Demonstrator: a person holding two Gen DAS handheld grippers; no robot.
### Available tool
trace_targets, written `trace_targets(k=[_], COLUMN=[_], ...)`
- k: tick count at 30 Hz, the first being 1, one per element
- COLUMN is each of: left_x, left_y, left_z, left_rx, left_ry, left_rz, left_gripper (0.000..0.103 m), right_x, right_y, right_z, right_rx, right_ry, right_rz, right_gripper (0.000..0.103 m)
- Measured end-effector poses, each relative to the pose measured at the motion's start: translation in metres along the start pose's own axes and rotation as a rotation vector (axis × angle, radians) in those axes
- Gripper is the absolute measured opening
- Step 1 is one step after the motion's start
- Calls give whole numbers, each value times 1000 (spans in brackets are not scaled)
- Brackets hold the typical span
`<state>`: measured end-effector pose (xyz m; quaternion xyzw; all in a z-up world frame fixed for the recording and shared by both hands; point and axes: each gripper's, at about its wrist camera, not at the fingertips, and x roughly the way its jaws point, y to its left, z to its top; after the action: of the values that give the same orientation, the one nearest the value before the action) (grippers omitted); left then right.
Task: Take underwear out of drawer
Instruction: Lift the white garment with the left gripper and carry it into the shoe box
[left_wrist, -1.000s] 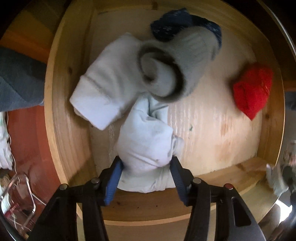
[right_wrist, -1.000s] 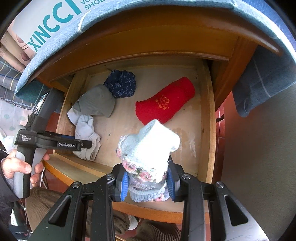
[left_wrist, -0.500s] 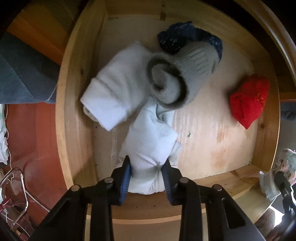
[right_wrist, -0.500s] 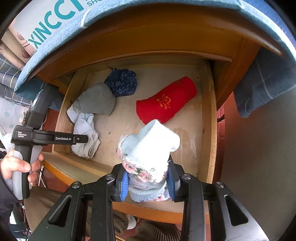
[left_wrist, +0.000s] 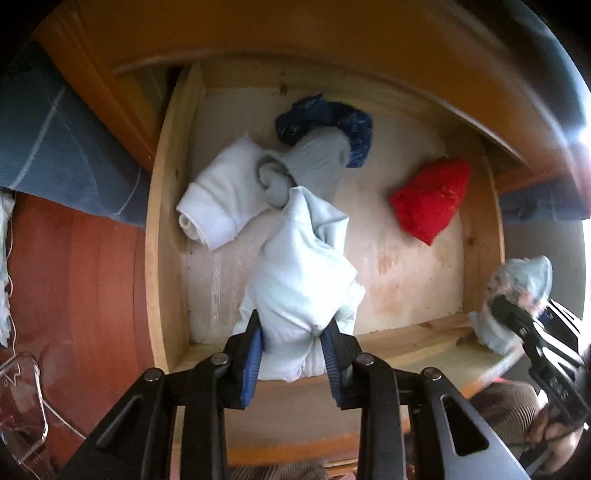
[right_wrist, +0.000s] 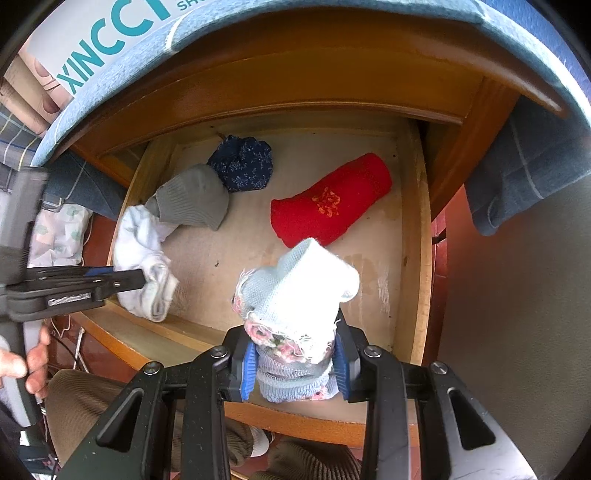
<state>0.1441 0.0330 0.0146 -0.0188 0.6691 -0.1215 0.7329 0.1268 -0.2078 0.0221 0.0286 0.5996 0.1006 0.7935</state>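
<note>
Blue-padded fingers of my left gripper (left_wrist: 293, 360) clamp a pale white bundle (left_wrist: 299, 273), low centre of the frame; my right gripper (right_wrist: 293, 365) pinches a knitted light-blue bundle (right_wrist: 299, 291). Beyond lies the drawer (left_wrist: 164, 236), with grey (right_wrist: 192, 201), navy (right_wrist: 242, 164) and red (right_wrist: 328, 199) rolls on its pale wood bottom. Reddish floor (left_wrist: 74, 280) lower left.

Soft daylight fills the open drawer (left_wrist: 476, 236), leaving its pale wooden floor evenly lit with only faint shadows under the rolled garments. In the left wrist view, a blown-out white glare burns at the right edge, and the right claw (left_wrist: 517, 314) there smears with motion blur. Both fisheye frames bow straight edges sharply and fall to black at the corners. The left claw (right_wrist: 122, 282) is blurred in the right wrist view.
</note>
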Motion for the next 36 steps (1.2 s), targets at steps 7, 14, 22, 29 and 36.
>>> trace_targets(k=[7,14,22,29,36], left_x=[-41,-97,-171,-254,-310], left_y=[-11,-24,-34,-43,-60], left_z=[-22,-48,-65,-59,-24], left_rx=[52,114,177,218,270], left_ry=[-102,-248,-419,-610,-765], left_rz=[4,-19,-52,-60,1], left_gripper=[30,30,30,30,30], right_x=[1,-1,0,0,-2], right_y=[0,1,4,5,5], right_z=[0,0,-1,-1,-2], right_rx=[-1,-6,-20,-21,-25], right_ry=[-1,-4,-1,-5,-5], right_rz=[-4,-16,-32,-38,-42], right_gripper=[32,32,32,32,32])
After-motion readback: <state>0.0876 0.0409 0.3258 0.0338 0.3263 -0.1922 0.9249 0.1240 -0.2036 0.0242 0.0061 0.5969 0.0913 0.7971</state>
